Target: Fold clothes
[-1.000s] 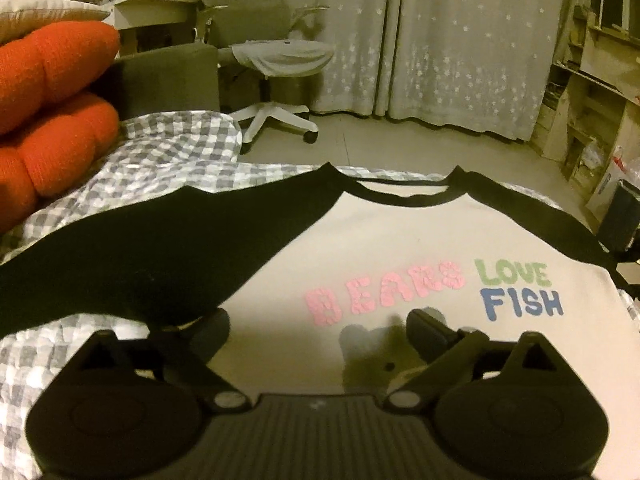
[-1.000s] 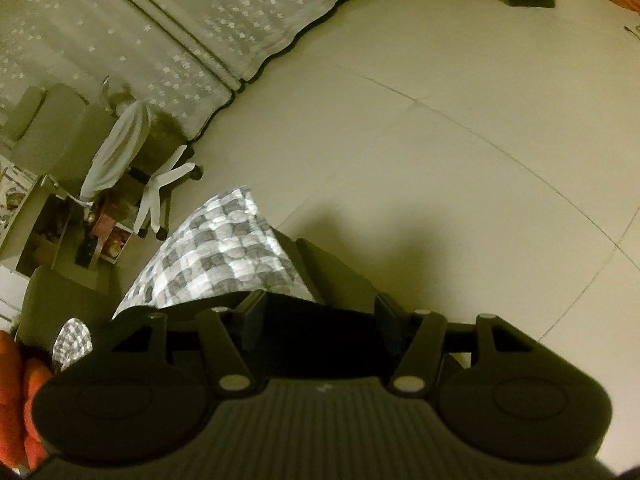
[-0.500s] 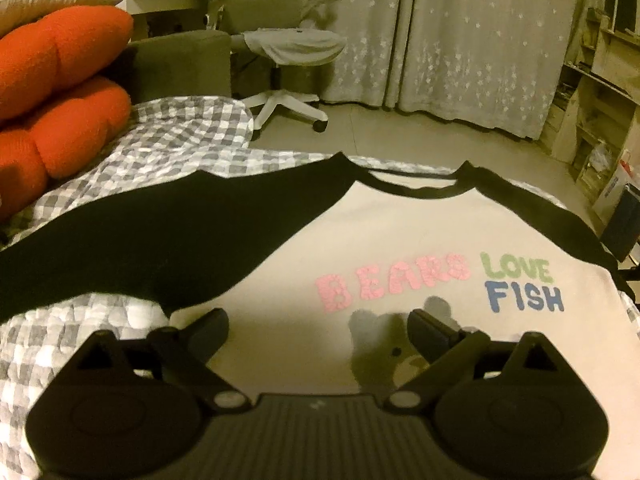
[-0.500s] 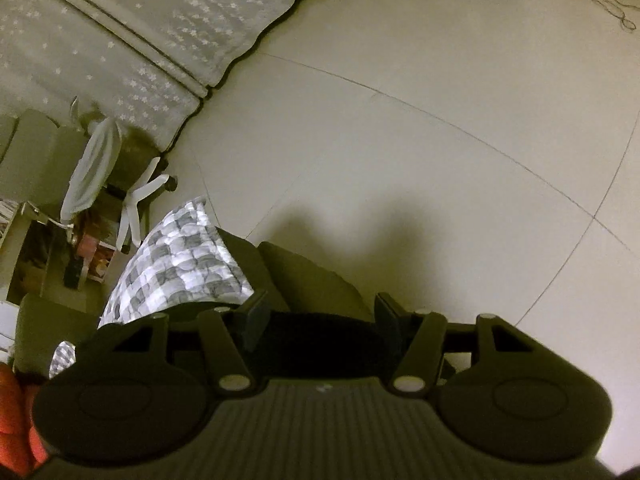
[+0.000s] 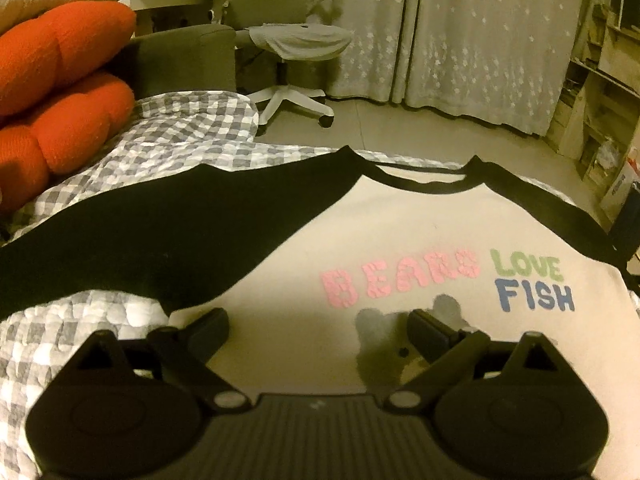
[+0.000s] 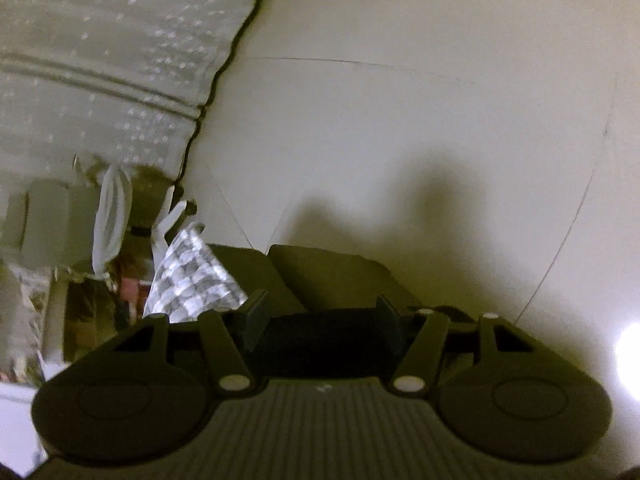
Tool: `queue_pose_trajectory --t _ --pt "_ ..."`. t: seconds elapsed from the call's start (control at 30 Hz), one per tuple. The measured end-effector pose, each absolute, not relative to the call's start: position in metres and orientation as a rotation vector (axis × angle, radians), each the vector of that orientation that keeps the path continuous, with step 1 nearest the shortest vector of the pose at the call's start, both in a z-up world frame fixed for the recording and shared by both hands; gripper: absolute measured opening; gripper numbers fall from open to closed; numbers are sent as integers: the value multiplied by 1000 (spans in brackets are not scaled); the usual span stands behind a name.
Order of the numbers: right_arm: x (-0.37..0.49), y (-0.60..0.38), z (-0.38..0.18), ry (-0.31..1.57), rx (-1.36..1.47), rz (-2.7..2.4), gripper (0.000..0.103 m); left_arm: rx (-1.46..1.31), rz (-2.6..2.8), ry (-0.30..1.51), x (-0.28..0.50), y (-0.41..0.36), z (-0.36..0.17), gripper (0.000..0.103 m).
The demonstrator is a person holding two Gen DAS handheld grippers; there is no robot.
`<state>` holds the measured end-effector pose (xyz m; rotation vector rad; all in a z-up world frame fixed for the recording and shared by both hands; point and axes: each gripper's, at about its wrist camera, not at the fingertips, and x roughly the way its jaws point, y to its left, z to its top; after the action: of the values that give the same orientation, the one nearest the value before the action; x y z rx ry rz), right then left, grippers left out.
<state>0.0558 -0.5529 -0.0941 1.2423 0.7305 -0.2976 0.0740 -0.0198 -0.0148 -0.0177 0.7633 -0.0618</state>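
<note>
A: Where's the shirt?

B: T-shirt [image 5: 400, 232] lies flat on the checked bedspread [image 5: 172, 136], cream body, black sleeves, print facing up. My left fingers [image 5: 318, 330] hover spread apart over its lower front, nothing between them.

A: Right side?

B: My right fingers [image 6: 322, 316] are parted, dark cloth between them, can't tell if the 2 pads press it. Floor [image 6: 440, 100] beyond.
</note>
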Motion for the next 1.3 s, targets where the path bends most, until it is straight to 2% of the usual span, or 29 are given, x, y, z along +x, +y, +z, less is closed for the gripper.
queue_pose_trajectory --t 0.2,0.47,0.77,0.87,1.1,1.13,1.17,1.2,1.27,1.3 --pt "41 -566 -110 721 1416 -314 63 -13 -64 763 76 -22 -15 97" --pt "20 -570 -108 817 1552 -350 63 -16 -63 765 79 -23 -16 97" --pt "-3 -544 -64 739 1523 -292 65 -38 -75 763 77 -21 -12 97" --pt "5 -529 -70 775 1487 -288 66 -44 -76 765 75 -19 -10 97" --pt "4 -522 -90 660 1602 -381 68 -57 -64 767 75 -16 -10 96" --pt "5 -520 -90 646 1600 -396 64 -59 -63 765 75 -16 -10 96" --pt "6 -519 -89 634 1592 -406 54 -59 -63 762 75 -16 -10 96" --pt "7 -519 -87 622 1579 -408 49 -60 -63 760 75 -15 -9 96" --pt "7 -518 -84 597 1560 -415 27 -62 -65 757 75 -14 -9 96" --pt "8 -517 -82 582 1549 -420 20 -62 -66 755 74 -14 -8 96"
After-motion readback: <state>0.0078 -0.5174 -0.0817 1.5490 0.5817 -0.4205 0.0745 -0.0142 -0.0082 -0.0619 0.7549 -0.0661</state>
